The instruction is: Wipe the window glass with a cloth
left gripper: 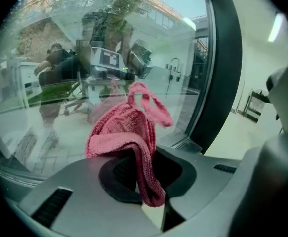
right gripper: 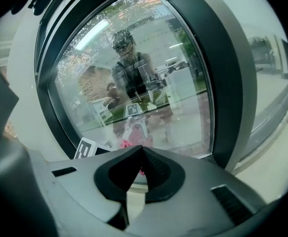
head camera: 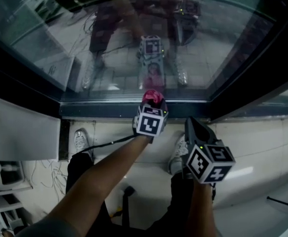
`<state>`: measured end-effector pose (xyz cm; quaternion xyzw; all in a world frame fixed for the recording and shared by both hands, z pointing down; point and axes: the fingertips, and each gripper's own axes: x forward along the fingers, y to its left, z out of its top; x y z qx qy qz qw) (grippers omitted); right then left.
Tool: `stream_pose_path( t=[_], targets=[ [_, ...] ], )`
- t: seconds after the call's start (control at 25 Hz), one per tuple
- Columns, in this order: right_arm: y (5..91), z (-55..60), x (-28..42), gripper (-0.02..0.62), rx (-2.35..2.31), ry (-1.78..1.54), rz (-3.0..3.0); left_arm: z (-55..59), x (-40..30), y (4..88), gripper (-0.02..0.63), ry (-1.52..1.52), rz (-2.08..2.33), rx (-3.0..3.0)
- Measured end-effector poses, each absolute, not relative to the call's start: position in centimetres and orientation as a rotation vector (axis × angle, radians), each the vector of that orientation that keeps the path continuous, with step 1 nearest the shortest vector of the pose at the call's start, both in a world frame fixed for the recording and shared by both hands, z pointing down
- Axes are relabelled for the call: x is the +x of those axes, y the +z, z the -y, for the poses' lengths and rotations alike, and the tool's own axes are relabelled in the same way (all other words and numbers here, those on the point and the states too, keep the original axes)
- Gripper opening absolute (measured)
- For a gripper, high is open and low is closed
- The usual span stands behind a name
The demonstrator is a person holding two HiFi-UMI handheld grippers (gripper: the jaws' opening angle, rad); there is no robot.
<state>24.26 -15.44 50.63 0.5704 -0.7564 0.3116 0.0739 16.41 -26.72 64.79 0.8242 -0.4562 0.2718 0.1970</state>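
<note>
Grey plastic makes the right claw point(right gripper: 143, 149), the one nearest the person. Its two jaws are pressed together with nothing between them. A bit further on, the left claw point(left gripper: 141, 157) is squeezed tight on a pink cloth point(left gripper: 121, 130). The cloth is low down, by the bottom edge of the window glass point(head camera: 134, 43), just above the dark frame point(head camera: 109, 108).

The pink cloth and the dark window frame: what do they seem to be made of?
The pink cloth looks like terry or microfibre: matte, with a fuzzy looped pile. The dark window frame looks like painted metal, smooth with a soft sheen; it could be plastic.
</note>
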Motion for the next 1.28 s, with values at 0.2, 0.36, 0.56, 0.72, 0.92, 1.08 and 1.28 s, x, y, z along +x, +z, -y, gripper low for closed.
stream_pose_path(
  t=[0.2,0.36,0.56,0.72,0.92,1.08,1.28],
  targets=[
    [50.1,14.5,27.6,-0.009,1.765,0.952,2.255,26.5,19.6,64.5,0.054,0.791,1.251,2.336],
    [50.2,14.1,29.2,-0.009,1.793,0.96,2.252,26.5,21.6,64.8,0.054,0.813,1.226,2.354],
    [50.1,13.9,30.1,-0.009,1.845,0.955,2.233,26.6,23.4,64.9,0.054,0.822,1.189,2.384],
    [50.3,12.9,31.3,-0.009,1.885,0.955,2.197,26.0,25.8,64.9,0.054,0.823,1.14,2.425],
    [50.8,12.1,33.3,-0.009,1.94,0.984,2.157,25.8,29.3,64.8,0.054,0.819,1.084,2.46],
    [50.9,11.8,34.1,-0.009,1.969,0.992,2.145,25.7,31.2,65.1,0.054,0.832,1.05,2.485],
    [50.8,11.5,36.3,-0.009,2.008,1.012,2.132,25.2,34.0,65.5,0.054,0.869,1.005,2.499]
  ],
)
